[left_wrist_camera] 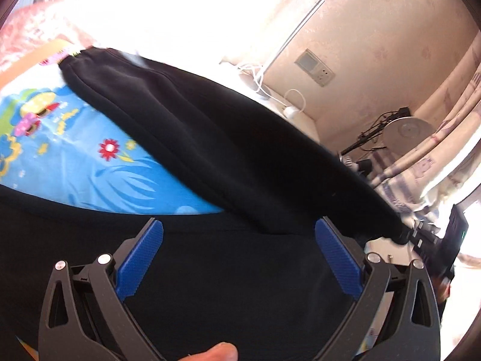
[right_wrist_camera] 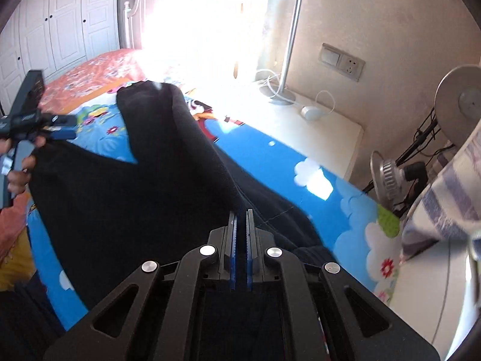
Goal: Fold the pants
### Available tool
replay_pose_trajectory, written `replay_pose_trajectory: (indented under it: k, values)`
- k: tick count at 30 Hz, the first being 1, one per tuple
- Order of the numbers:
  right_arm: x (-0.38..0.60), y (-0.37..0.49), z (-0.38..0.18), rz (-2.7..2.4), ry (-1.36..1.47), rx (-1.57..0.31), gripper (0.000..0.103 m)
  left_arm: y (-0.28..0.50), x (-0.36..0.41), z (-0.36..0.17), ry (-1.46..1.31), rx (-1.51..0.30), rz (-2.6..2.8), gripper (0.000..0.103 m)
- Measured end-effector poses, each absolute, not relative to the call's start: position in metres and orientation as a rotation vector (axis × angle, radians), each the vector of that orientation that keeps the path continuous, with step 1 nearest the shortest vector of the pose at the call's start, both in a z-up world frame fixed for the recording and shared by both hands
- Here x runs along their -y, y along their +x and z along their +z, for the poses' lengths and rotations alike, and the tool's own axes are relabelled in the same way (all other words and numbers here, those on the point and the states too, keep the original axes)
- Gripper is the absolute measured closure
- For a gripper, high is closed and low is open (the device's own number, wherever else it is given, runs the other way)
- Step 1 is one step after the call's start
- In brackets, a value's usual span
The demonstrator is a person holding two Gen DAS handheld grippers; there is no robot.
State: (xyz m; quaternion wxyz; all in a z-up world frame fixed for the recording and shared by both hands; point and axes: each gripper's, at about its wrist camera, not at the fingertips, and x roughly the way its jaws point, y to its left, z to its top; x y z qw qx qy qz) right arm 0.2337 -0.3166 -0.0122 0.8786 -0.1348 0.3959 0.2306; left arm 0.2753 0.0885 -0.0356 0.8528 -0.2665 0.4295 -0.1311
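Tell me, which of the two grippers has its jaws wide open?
The left gripper: its blue pads stand far apart over the black pants. The right gripper has its jaws nearly together.

No legible text, label, brand, number or sign found on any surface in either wrist view.

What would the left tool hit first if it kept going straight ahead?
Probably the pants: black cloth fills the gap between the left tool's open fingers, though depth is unclear.
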Motion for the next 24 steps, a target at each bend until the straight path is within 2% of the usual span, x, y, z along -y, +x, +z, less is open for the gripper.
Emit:
replay_pose_trajectory:
  k: [3, 4, 6, 7, 8, 11, 14, 16, 18, 19, 20, 21, 24]
  values:
    - [0.308, 0.188, -0.064, 0.495, -0.195, -0.935, 0.1, 0.307, -0.098, -0.066, -0.753, -0.969, -0.383, 0.005]
    - [0.307, 0.182, -0.083, 0.496, -0.165, -0.974, 0.1, 0.319, -0.102, -0.079, -0.821, -0.988, -0.422, 0.014]
    - [0.305, 0.174, -0.108, 0.478, -0.141, -1.012, 0.1, 0.342, -0.107, -0.105, -0.9, -1.028, -0.459, 0.023]
    - [0.305, 0.173, -0.112, 0.472, -0.127, -1.013, 0.1, 0.353, -0.109, -0.115, -0.912, -1.047, -0.425, 0.03]
    - [0.305, 0.173, -0.112, 0.466, -0.109, -1.006, 0.1, 0.363, -0.111, -0.125, -0.911, -1.066, -0.391, 0.033]
    - [0.308, 0.172, -0.105, 0.459, -0.088, -0.984, 0.1, 0.386, -0.117, -0.146, -0.947, -1.088, -0.347, 0.039]
    - [0.3, 0.163, -0.099, 0.459, -0.148, -0.972, 0.1, 0.403, -0.118, -0.147, -0.974, -1.088, -0.34, 0.041]
    - [0.294, 0.157, -0.097, 0.458, -0.195, -0.965, 0.1, 0.411, -0.122, -0.148, -1.012, -1.101, -0.326, 0.051]
    - [0.292, 0.158, -0.093, 0.462, -0.214, -0.962, 0.1, 0.423, -0.121, -0.143, -0.96, -1.103, -0.297, 0.052]
    - [0.293, 0.159, -0.093, 0.464, -0.221, -0.964, 0.1, 0.429, -0.12, -0.147, -0.962, -1.135, -0.286, 0.059]
    - [0.292, 0.162, -0.093, 0.464, -0.228, -0.968, 0.1, 0.436, -0.121, -0.154, -0.999, -1.168, -0.284, 0.073]
    - [0.293, 0.164, -0.093, 0.462, -0.241, -0.971, 0.1, 0.437, -0.125, -0.156, -1.03, -1.179, -0.274, 0.093]
    - [0.297, 0.163, -0.081, 0.452, -0.298, -0.947, 0.1, 0.408, -0.134, -0.113, -1.038, -1.061, -0.301, 0.096]
